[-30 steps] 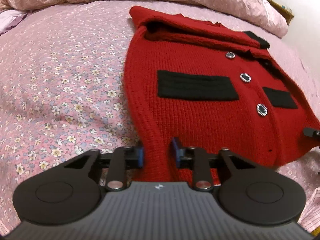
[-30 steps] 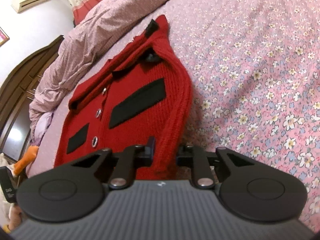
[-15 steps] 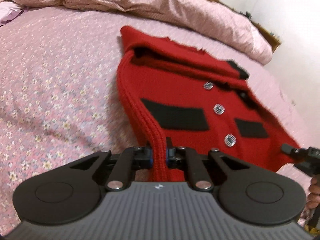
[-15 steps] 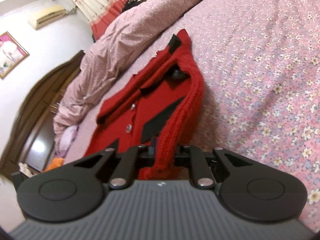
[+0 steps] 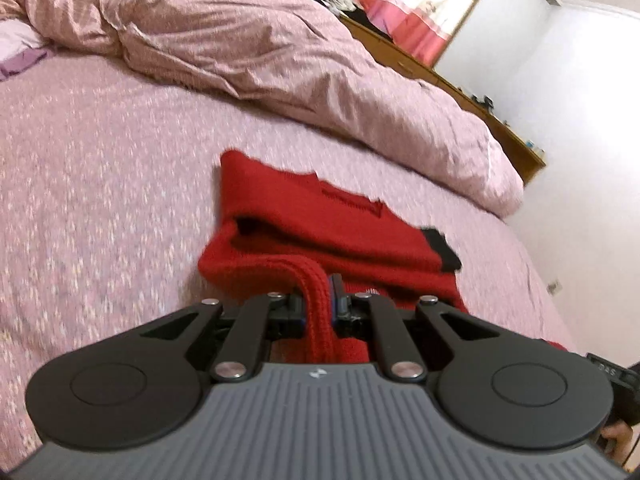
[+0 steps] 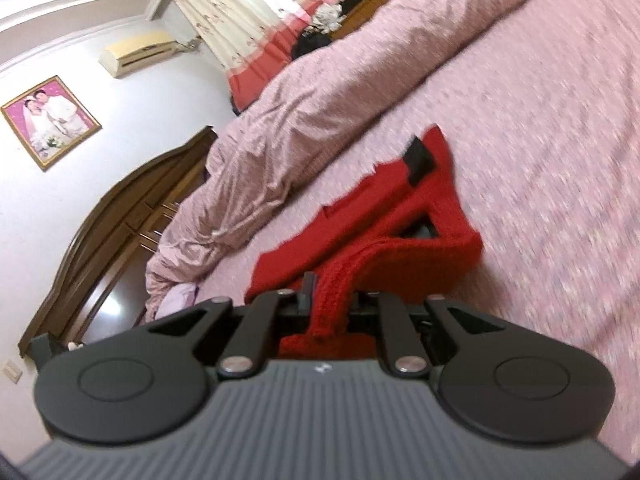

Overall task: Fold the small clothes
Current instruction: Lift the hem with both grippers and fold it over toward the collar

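Item: red ribbed-knit cardigan (image 5: 320,236), black trim, lifted hem doubled over, mid-bed (image 5: 100,200). Both my left gripper (image 5: 319,300) and right gripper (image 6: 332,300) pinch its thick corded edge.

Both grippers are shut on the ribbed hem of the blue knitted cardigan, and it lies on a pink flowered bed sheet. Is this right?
Only the colour is wrong: the cardigan is red with black trim, not blue, as both wrist views show. The rest holds: the left gripper and the right gripper are each shut on its ribbed hem, and it lies on the pink flowered bed sheet.
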